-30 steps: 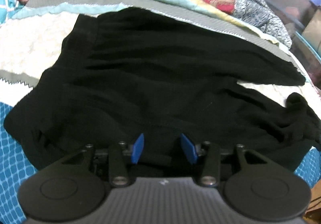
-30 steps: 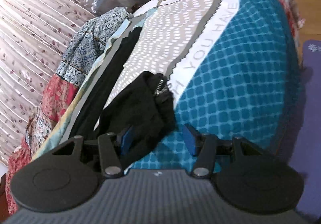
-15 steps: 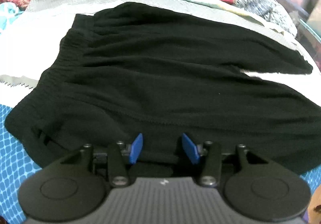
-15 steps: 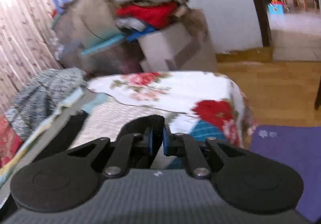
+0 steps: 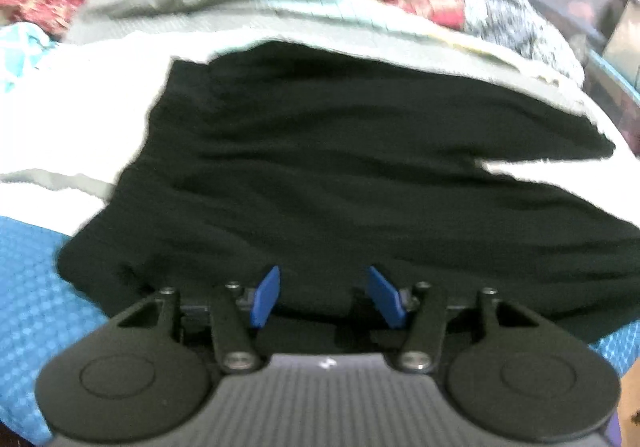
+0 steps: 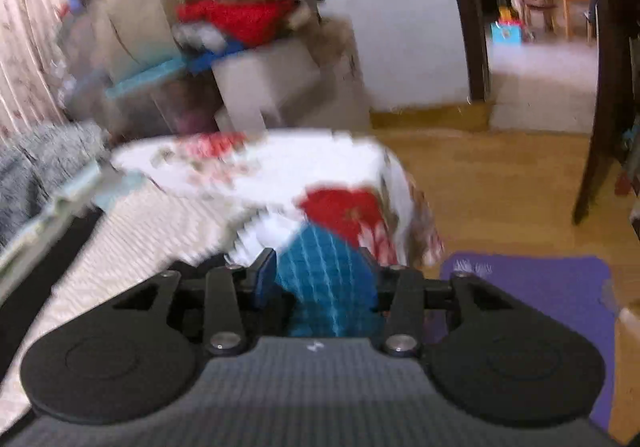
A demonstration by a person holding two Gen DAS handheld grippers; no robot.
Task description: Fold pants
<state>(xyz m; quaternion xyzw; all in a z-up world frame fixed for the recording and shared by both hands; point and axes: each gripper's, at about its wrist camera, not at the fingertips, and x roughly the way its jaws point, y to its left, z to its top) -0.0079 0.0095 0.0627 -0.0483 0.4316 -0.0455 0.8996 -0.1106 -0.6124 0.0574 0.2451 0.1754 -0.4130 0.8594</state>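
Note:
Black pants [image 5: 340, 167] lie spread on the bed, waistband at the left and both legs running right with a white gap between them. My left gripper [image 5: 324, 279] hovers over the pants' near edge. Its blue pads [image 5: 264, 297] stand apart and its jaws are opening, with the cloth below them and nothing pinched. My right gripper [image 6: 320, 279] points past the bed's corner, jaws opening with nothing between them. A dark strip of the pants [image 6: 52, 259] shows at that view's left edge.
The bed carries a blue dotted blanket [image 5: 32, 287], white and grey covers and a floral quilt [image 6: 344, 207]. Boxes piled with clothes [image 6: 248, 47] stand beyond its corner. A purple mat [image 6: 532, 287] lies on the wooden floor before a doorway [image 6: 540, 47].
The right gripper shut on the near leg's bunched end, drew it out straight to the right, then opened empty while swinging up toward the room. The left gripper's jaws widened slightly.

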